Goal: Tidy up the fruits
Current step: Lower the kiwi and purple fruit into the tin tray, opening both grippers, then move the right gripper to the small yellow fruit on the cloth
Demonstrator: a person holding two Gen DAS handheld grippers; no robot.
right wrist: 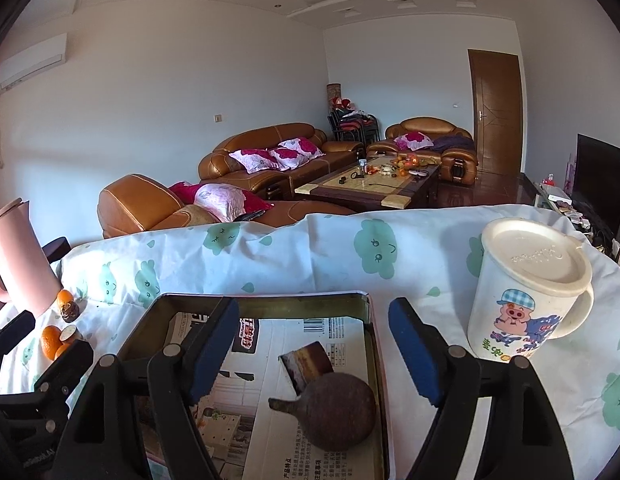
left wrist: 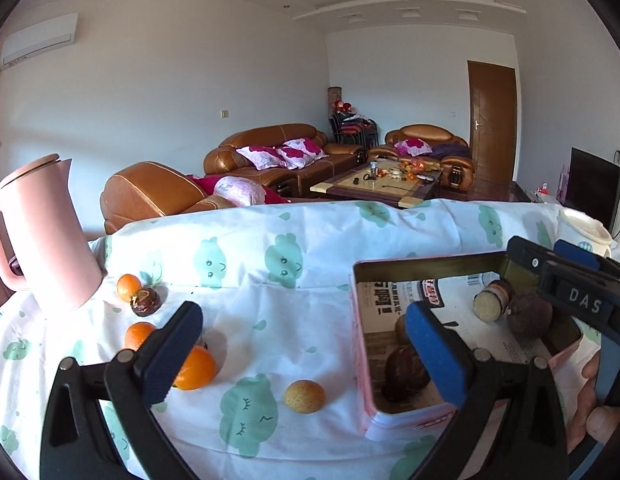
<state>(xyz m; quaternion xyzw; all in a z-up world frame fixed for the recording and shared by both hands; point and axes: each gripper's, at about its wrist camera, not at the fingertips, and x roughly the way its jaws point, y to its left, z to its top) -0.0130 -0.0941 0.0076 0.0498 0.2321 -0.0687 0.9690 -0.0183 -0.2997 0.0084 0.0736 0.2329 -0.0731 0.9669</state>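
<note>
1. Hovering over the tin (right wrist: 265,300), the right gripper (right wrist: 310,344) has its jaws spread wide and grasps nothing; blue pads (right wrist: 410,348) straddle the tin's right wall.
2. Brown fruit (right wrist: 338,412) lies in the tin just below the gripper, on printed paper (right wrist: 318,344); its stub stem points to 9 o'clock, so the long axis runs left-right.
3. Left gripper (left wrist: 301,356) is also released, jaws wide, empty, over the cloth (left wrist: 269,304) between the loose fruit and the tin.
4. Left view: tin (left wrist: 426,266) at 3 o'clock holds a dark round fruit (left wrist: 528,316) by the far right corner, and a cut piece (left wrist: 490,304) touching it, pale cut face turned toward the camera.
5. Another dark fruit (left wrist: 402,372) sits at the tin's near end, partly hidden by the right-hand pad (left wrist: 434,356).
6. Loose on the cloth: yellow fruit (left wrist: 305,396) at 6 o'clock, just left of the tin; big orange (left wrist: 197,368) half hidden by the left-hand pad (left wrist: 173,352); two smaller oranges (left wrist: 129,287) and a brown shrivelled fruit (left wrist: 145,301) at 9 o'clock near the pink jug (left wrist: 41,232).
7. Jug is cut off at the left edge.
8. Lidded mug (right wrist: 526,288) stands upright at 3 o'clock of the tin, apart from it.
9. Near end of the tin is cut off in the right view; paper print is too small to read.
</note>
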